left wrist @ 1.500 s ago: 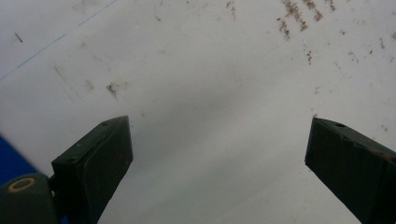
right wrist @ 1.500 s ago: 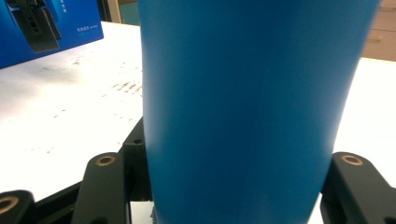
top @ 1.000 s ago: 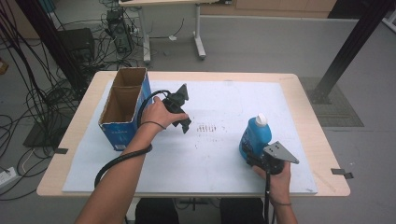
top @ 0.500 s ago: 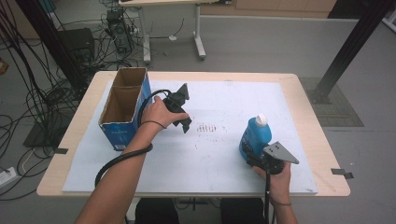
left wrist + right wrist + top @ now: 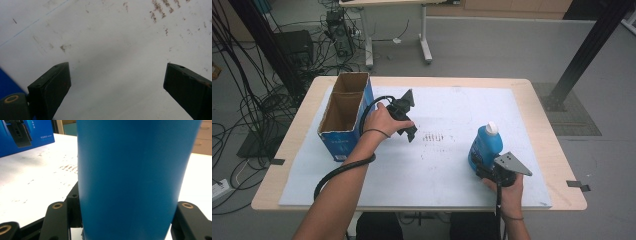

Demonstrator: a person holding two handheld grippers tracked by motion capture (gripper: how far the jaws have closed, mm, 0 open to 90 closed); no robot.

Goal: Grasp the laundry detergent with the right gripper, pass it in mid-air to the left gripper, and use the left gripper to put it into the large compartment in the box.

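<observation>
Almost no change is seen across the second. The left tongs (image 5: 408, 131) are held at the same spot beside the cardboard box (image 5: 344, 115), and the blue bottle (image 5: 485, 146) is kept at four o'clock on the surface (image 5: 452, 107).

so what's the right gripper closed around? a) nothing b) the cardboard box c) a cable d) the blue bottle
d, the right gripper sits at the base of the blue bottle, and in the right gripper view the blue bottle body fills the space between its jaws.
</observation>
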